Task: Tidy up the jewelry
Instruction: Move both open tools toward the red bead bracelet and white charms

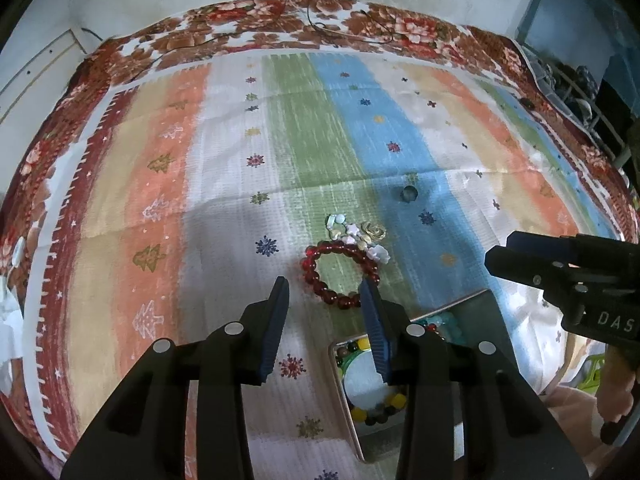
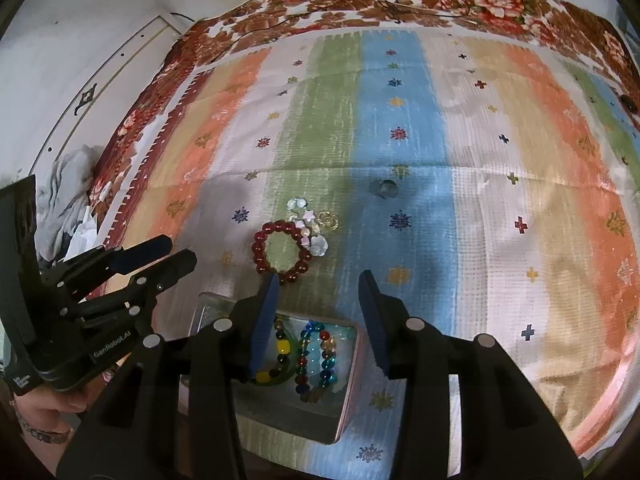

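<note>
A red bead bracelet (image 1: 340, 272) (image 2: 280, 250) lies on the striped cloth, with a white and gold charm bracelet (image 1: 362, 236) (image 2: 310, 228) touching its far side. A metal tin (image 1: 476, 312) (image 2: 348, 384) near me holds several bead bracelets (image 2: 316, 356). My left gripper (image 1: 325, 292) is open and empty, just short of the red bracelet and left of the tin. My right gripper (image 2: 318, 284) is open and empty, above the tin's far edge. Each gripper shows in the other's view: the right one (image 1: 520, 256), the left one (image 2: 164, 256).
A small dark round bead (image 1: 409, 193) (image 2: 386, 187) lies on the blue stripe beyond the bracelets. The striped cloth (image 1: 240, 160) covers a floral blanket (image 1: 280, 20). Thin cables (image 1: 340, 24) lie at the far edge. A crumpled grey cloth (image 2: 68, 192) sits at the left.
</note>
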`<state>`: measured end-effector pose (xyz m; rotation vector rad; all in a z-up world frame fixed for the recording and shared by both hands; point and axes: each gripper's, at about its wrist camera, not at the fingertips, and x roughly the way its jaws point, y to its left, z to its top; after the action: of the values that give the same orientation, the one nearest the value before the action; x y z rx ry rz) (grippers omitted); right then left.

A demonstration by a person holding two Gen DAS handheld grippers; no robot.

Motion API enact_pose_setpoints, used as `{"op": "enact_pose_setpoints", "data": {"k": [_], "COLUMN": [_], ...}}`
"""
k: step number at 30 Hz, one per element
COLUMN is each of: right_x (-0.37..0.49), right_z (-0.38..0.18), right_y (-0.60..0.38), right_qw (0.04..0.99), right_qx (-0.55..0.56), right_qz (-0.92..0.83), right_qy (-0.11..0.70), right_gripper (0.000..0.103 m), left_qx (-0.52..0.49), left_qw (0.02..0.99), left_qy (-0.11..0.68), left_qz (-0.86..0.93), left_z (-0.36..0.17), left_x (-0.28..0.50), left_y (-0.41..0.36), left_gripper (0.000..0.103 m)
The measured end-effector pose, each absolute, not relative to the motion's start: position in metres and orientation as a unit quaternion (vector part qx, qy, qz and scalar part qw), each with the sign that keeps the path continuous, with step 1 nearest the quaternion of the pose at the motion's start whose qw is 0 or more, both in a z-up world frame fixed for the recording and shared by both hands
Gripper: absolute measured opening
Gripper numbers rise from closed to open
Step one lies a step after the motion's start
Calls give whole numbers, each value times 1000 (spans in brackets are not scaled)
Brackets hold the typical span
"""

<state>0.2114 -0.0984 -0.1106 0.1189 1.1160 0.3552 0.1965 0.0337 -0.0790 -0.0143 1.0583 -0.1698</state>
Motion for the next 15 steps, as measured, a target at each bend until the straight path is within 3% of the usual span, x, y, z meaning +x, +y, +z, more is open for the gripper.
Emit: {"op": "enact_pose_setpoints", "data": {"k": [15], "right_x": [234], "right_z": [-125], "right_y": [-80], "right_qw": [824], "right_qx": [25], "right_qz": [174], "right_qy": [539], "right_gripper": [46], "left_qx": [17], "left_qw": [848], "left_qy": [525], "left_qz": [-69], "left_z": [-99], "left_x": [229], "left_y": [32], "left_gripper": [40]}}
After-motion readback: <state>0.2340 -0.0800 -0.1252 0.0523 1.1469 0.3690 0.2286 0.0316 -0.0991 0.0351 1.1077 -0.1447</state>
